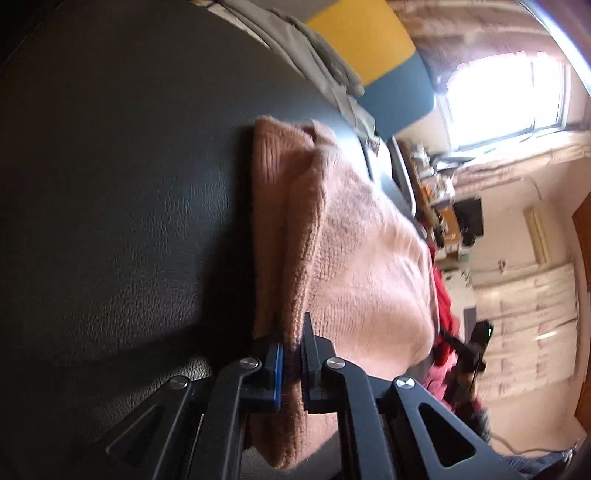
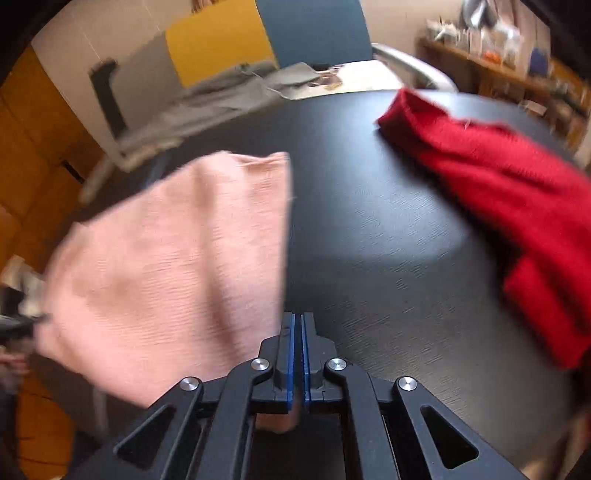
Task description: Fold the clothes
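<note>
A pink knitted garment (image 1: 351, 240) hangs folded over the dark table (image 1: 110, 184). My left gripper (image 1: 291, 336) is shut on its thick folded edge. In the right wrist view the same pink garment (image 2: 177, 258) stretches to the left, lifted above the dark table (image 2: 369, 221). My right gripper (image 2: 298, 325) is shut on a corner of it, and pink cloth shows behind the jaws. A red knitted garment (image 2: 498, 199) lies on the table at the right; a strip of it also shows in the left wrist view (image 1: 443, 306).
A grey cloth (image 2: 207, 99) lies heaped at the table's far edge. A blue chair back (image 2: 314, 29) with a grey armrest stands behind the table. Cluttered shelves (image 2: 517, 62) line the far right wall. A bright window (image 1: 506, 99) is beyond.
</note>
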Demonstrator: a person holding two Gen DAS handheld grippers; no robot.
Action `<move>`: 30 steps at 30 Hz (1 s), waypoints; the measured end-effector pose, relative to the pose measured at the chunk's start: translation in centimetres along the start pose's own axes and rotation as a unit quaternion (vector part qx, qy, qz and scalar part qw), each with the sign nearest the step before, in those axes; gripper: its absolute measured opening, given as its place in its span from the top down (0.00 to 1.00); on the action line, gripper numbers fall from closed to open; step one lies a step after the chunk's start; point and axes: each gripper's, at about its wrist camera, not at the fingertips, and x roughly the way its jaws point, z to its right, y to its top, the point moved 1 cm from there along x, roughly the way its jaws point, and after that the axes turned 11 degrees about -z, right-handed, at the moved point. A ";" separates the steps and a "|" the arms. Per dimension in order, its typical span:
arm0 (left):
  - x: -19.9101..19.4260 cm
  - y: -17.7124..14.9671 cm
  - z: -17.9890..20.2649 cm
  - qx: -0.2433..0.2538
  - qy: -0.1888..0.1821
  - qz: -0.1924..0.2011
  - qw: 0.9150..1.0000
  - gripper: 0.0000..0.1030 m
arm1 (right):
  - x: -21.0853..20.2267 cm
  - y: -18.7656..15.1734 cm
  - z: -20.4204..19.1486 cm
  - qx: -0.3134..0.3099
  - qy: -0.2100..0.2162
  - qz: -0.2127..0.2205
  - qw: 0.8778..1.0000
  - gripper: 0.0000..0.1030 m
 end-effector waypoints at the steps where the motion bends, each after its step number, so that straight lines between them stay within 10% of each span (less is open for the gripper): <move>1: -0.1 0.1 0.1 0.002 0.001 0.006 1.000 0.93 | -0.5 -0.5 -0.5 -0.005 0.006 0.013 1.000 0.95; 6: 0.3 0.5 0.9 0.006 0.030 -0.006 1.000 0.91 | -3.0 -1.6 -4.3 -0.063 0.029 0.042 0.997 0.93; 10: 0.1 0.5 0.9 0.004 0.035 -0.006 0.999 0.90 | -1.7 -0.8 -6.5 -0.099 -0.020 0.030 0.994 0.55; 17: 0.1 0.4 0.2 -0.006 0.027 -0.006 1.000 0.89 | 1.0 2.0 -3.7 -0.054 -0.042 0.001 0.998 0.48; 21: 0.8 0.6 0.5 -0.007 0.028 -0.006 1.000 0.89 | 2.6 3.2 -2.9 -0.055 -0.051 -0.026 0.997 0.48; 22: 0.9 0.7 0.6 -0.007 0.029 -0.007 1.000 0.89 | 2.7 3.1 -3.2 -0.065 -0.061 -0.030 0.996 0.56; 23: 0.9 0.8 0.6 -0.007 0.030 -0.007 1.000 0.89 | 2.5 3.1 -3.7 -0.082 -0.071 -0.028 0.994 0.92; 30: 0.2 0.4 2.1 0.042 0.071 -0.019 0.996 0.90 | -2.7 1.2 -7.2 -0.142 -0.105 0.012 0.984 0.95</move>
